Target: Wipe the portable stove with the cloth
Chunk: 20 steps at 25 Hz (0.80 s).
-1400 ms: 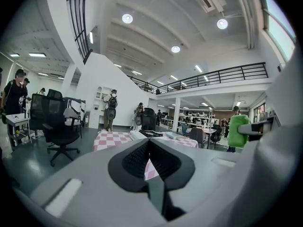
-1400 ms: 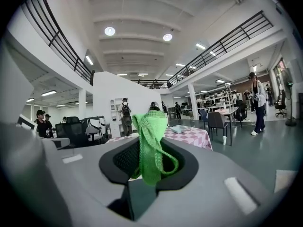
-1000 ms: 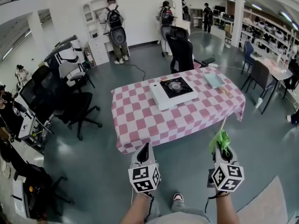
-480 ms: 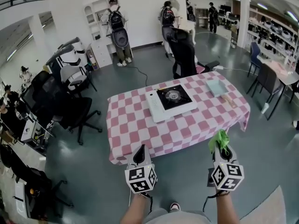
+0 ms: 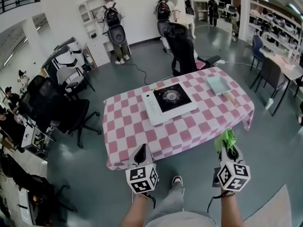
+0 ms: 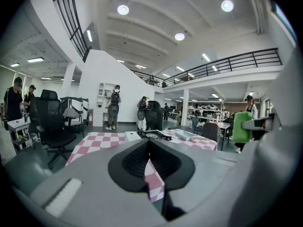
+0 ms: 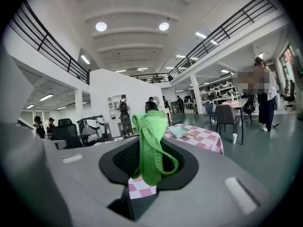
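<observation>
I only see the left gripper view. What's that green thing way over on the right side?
Observer: That's the cloth, pinched by the right gripper; the right gripper view shows it sticking up between the jaws.
Operator: Is it touching the stove yet?
Observer: No. In the head view the left gripper and the right one hang over the floor, short of the table; the stove sits mid-table.
Operator: Where's the black part?
Observer: From above, the black burner top fills the stove's right part; its white end lies to the left.
</observation>
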{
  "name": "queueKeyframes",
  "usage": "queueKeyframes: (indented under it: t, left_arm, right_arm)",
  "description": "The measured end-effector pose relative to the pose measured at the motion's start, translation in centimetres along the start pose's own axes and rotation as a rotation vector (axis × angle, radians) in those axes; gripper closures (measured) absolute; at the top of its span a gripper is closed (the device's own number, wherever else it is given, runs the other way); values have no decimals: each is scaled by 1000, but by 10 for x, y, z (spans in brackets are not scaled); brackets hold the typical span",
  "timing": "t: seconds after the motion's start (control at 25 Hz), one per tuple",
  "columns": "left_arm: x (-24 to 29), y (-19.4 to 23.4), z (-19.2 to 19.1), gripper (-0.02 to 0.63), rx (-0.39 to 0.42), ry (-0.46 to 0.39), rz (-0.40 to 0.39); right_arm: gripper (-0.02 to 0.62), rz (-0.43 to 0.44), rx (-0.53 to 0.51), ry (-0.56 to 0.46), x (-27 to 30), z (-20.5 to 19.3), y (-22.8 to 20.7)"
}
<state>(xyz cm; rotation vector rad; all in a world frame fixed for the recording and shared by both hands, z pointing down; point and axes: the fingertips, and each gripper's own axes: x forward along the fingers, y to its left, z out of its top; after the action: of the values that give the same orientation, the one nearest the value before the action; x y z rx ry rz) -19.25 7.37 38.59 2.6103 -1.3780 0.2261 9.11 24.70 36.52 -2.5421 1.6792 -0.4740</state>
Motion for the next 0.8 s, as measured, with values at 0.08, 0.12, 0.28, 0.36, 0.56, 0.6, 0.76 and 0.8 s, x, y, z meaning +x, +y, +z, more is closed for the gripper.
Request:
queueKeyframes:
  t: [0.08,0.12,0.28,0.36,0.56,0.6,0.76,0.8]
  left_arm:
    - [13,-2,0,606,-6,2,-1]
    - [21,-3,1,606,-8,2,-3]
    - [61,-11,8,606,-9,-14,-20]
    - [82,-13,14,606,-17,-21,-21]
    - [139,-20,31,606,-19,-29,-30]
    - [151,-21,34,606,-16,-28,-31]
    - [199,-24,47,606,-16,-28,-33]
    - [210,-24,50,606,-16,-28,-31]
  right_arm:
    - [495,-4,-2,4,9,0,-5]
    - [495,-8,-2,5,15,1,-8]
    - [495,-20,-8,-1,45,9,-20]
    - [495,-19,-16,-1,62,15,-24]
    - [495,-17,-29,-5,114,37,-35]
    - [495,-15,-32,-7,125,43,-37]
    - [495,-14,-42,-12,170,64,-46]
    - [495,-14,-42,-11,182,68,-48]
